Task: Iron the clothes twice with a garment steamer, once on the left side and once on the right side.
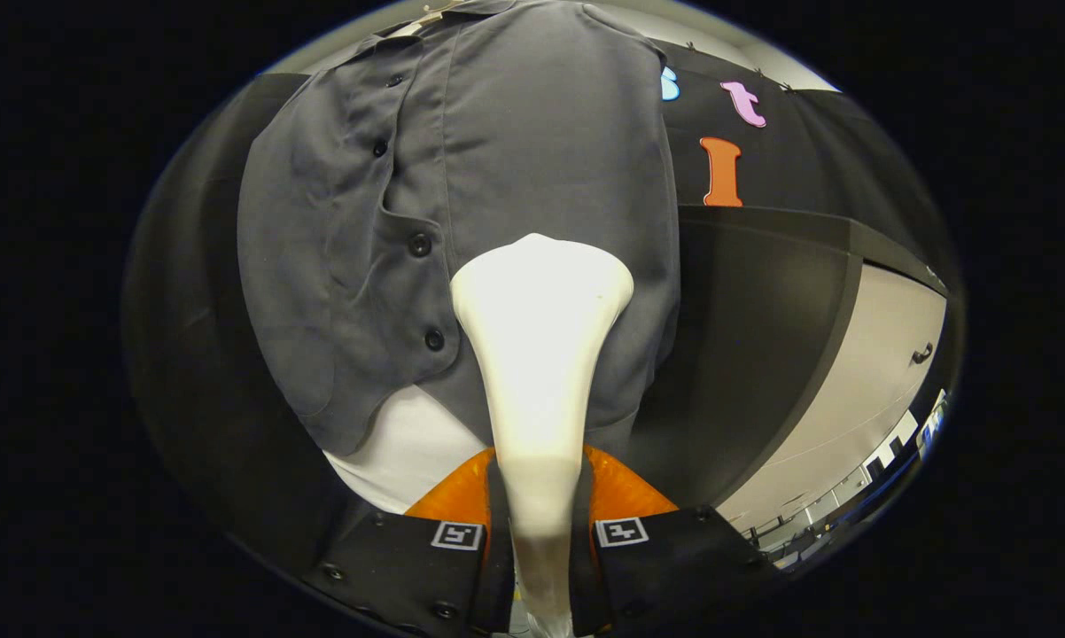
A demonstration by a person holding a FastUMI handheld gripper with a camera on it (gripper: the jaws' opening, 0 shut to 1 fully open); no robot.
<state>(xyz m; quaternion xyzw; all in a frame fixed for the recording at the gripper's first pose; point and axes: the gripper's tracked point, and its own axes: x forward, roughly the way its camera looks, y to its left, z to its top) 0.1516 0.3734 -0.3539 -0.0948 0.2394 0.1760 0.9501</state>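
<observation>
Black cloth walls the booth behind a grey button-up shirt [515,159] that hangs straight ahead of the gripper [537,518], its collar high up and its hem low, just above the orange fingers [457,496]. A patch of white surface [400,452] shows below the hem, and a pale room opens past the edge of the dark wall [763,337] to the right.

The jaws are clamped on the handle of the white garment steamer [537,354], both pressing its narrow neck from either side. The steamer's long axis runs directly forward from the jaws, widening into a flared head that sits against or just in front of the shirt's lower half; whether it actually touches the cloth cannot be told.

The head lies on the panel to the right of the button placket [419,244], with the buttons just beside it to the left. The rumpled panel lies across the placket. The coming stroke would most likely run along the shirt's vertical length, so the matter is keeping the head flat to the fabric while travelling up or down that panel.
</observation>
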